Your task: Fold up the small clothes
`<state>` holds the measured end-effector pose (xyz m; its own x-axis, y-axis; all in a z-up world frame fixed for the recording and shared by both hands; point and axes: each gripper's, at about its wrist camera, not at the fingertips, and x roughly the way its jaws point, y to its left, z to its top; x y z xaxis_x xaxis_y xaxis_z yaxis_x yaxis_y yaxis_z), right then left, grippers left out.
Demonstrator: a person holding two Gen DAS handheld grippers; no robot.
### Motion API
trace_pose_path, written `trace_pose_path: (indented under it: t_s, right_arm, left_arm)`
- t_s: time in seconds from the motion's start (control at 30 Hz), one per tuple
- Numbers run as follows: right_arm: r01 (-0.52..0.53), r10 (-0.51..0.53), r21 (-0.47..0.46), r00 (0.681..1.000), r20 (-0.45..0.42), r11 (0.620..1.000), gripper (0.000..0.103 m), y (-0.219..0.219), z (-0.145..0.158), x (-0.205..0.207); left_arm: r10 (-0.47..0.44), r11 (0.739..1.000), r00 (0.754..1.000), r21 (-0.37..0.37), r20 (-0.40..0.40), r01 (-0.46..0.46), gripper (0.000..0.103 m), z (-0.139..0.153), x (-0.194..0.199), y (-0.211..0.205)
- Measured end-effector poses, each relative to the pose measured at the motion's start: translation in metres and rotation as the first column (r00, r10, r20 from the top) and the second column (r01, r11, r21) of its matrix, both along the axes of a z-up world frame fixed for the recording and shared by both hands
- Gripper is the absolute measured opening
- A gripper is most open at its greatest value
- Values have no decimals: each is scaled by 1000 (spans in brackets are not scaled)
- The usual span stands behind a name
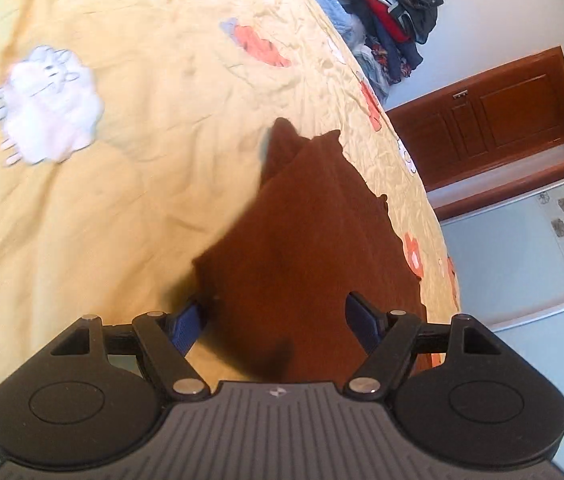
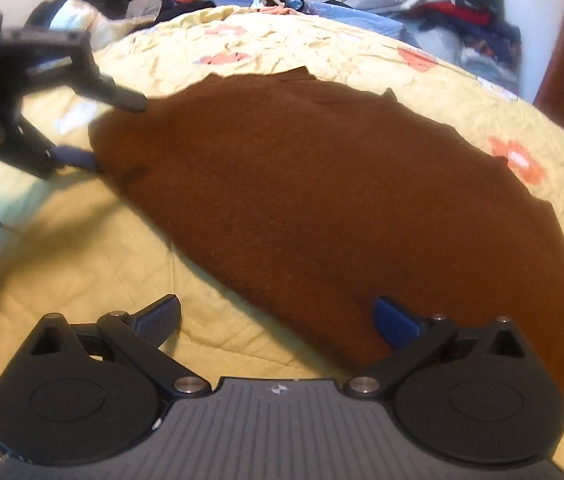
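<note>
Currently I read this as the grasp stage of a fold. A brown knit garment point(image 2: 322, 200) lies spread flat on the yellow quilted bedspread point(image 2: 81, 272); it looks like a small sweater, but I cannot confirm the type.

Left tongs point(image 1: 277, 320): jaws spread, one blue pad on each side of the garment's near corner. In the right wrist view the left tongs sit at the garment's far-left edge, lower pad touching or just beside the fabric. Nothing is clamped yet.

Right tongs point(image 2: 282, 316): jaws wide apart. The right fingertip point(image 2: 396, 322) lies over the garment's near edge; the left fingertip point(image 2: 163, 314) is over bare bedspread. No cloth is gripped.

Next move, as I judge it:
1. Close each pair of tongs on its edge, taking all cloth layers.
2. Lift both points together and carry them across to the opposite side.
3. Keep the lift level so the knit does not bunch.

Risk: thick knit may slip from a shallow bite.

A white plush toy point(image 1: 47, 106) lies well apart. A clothes pile point(image 2: 442, 0) sits beyond the bed.
</note>
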<state>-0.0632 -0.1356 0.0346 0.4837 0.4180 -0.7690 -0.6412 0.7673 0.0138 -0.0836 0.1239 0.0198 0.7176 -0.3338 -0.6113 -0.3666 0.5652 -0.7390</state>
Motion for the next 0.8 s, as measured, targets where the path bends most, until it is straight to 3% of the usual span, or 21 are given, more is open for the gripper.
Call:
trace_pose_path:
  t_s: [0.03, 0.07, 0.1, 0.13, 0.2, 0.27, 0.3, 0.37, 0.43, 0.47, 0.53, 0.6, 0.63, 0.73, 0.77, 0.8]
  right_arm:
    - [22, -22, 39, 1000, -15, 999, 102, -3, 6, 1]
    - [46, -44, 89, 999, -31, 995, 102, -5, 12, 8]
    - [73, -66, 145, 997, -51, 987, 102, -8, 19, 16]
    - [101, -87, 200, 993, -78, 974, 102, -11, 27, 25]
    - [151, -110, 302, 983, -147, 941, 103, -14, 40, 47]
    - [174, -90, 386, 970, -226, 906, 103, -12, 49, 70]
    - [173, -63, 420, 963, -262, 891, 103, -8, 52, 81]
    - [167, -13, 455, 947, -322, 875, 103, 8, 53, 106]
    - [169, 13, 433, 922, -387, 885, 103, 33, 50, 134]
    - [173, 16, 410, 908, -418, 895, 103, 46, 48, 148]
    - [144, 48, 365, 883, -467, 920, 103, 75, 44, 168]
    - [81, 74, 291, 872, -485, 953, 102, 107, 39, 174]
    - [44, 71, 233, 882, -465, 971, 101, 119, 40, 173]
    - [-52, 71, 59, 918, -389, 997, 89, 146, 34, 172]
    - [-71, 79, 35, 915, -396, 997, 74, 147, 29, 173]
    - [-83, 85, 23, 909, -408, 996, 47, 144, 24, 175]
  left_arm:
    - [-18, 999, 1000, 37, 3, 18, 74, 3, 6, -3]
    - [-26, 995, 1000, 95, 1, 26, 58, 6, 12, -9]
    - [-38, 984, 999, 175, -19, 41, 16, 9, 20, -15]
    - [-67, 961, 997, 268, -34, 74, 12, 15, 24, -18]
    - [-103, 920, 995, 378, -14, 101, 12, 21, 17, -25]
    - [-166, 850, 986, 508, 13, 137, 12, 32, 13, -40]
    - [-206, 786, 978, 600, 31, 147, 12, 40, 9, -53]
    - [-304, 610, 951, 778, 54, 151, 12, 51, 1, -84]
    - [-392, 447, 919, 881, 39, 153, 12, 52, -3, -112]
    - [-427, 387, 904, 909, 29, 154, 12, 50, -3, -123]
    - [-477, 299, 879, 941, 1, 161, 12, 47, -1, -140]
    - [-511, 242, 859, 956, -19, 165, 12, 43, 0, -152]
    - [-525, 219, 851, 961, -27, 166, 12, 42, -1, -156]
    - [-554, 180, 831, 968, -45, 172, 12, 40, -1, -165]
    - [-559, 179, 828, 967, -49, 179, 12, 39, -1, -166]
    - [-563, 173, 824, 967, -57, 185, 12, 38, 1, -166]
